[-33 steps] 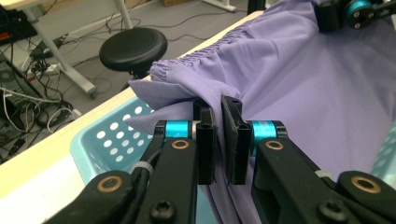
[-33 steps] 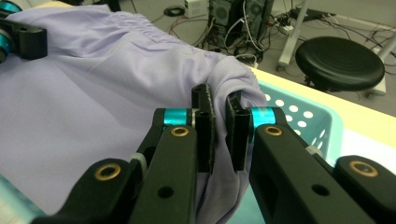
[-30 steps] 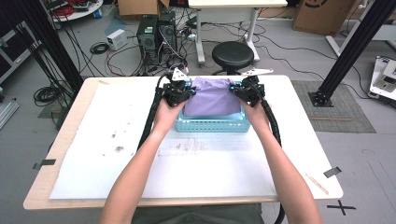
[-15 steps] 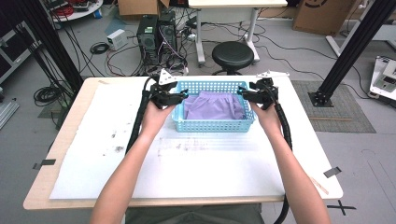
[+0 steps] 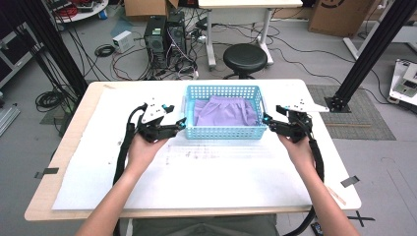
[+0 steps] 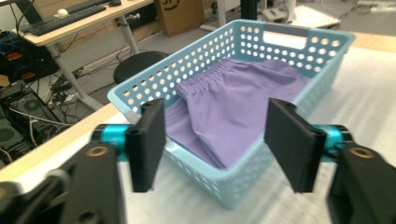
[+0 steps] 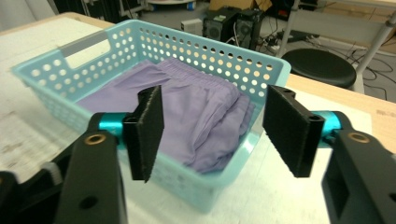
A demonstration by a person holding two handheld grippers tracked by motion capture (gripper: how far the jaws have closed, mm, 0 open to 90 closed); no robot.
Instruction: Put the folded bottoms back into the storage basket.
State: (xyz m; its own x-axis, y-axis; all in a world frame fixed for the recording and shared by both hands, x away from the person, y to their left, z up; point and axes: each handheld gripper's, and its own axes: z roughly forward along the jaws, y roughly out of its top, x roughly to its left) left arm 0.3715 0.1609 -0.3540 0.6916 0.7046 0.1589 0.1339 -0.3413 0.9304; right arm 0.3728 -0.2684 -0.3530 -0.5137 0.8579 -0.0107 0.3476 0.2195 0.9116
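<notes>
Both grippers, left (image 5: 181,124) and right (image 5: 267,120), have just been opening, empty-jawed, at the basket's (image 5: 226,132) nine and three o'clock; purple shorts (image 5: 226,112) stowed, release seemingly done, retreat next.

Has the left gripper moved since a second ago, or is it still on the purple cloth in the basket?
Yes. The left gripper has pulled out leftward, past the basket's left wall, its jaws just opened and empty. The purple cloth lies inside.

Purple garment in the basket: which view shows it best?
Left gripper view: the purple garment lies close and sharp, elastic waistband and folds clear inside the blue basket. The right gripper view shows it nearly as well, from the opposite end. The high view shows it small and soft.
</notes>
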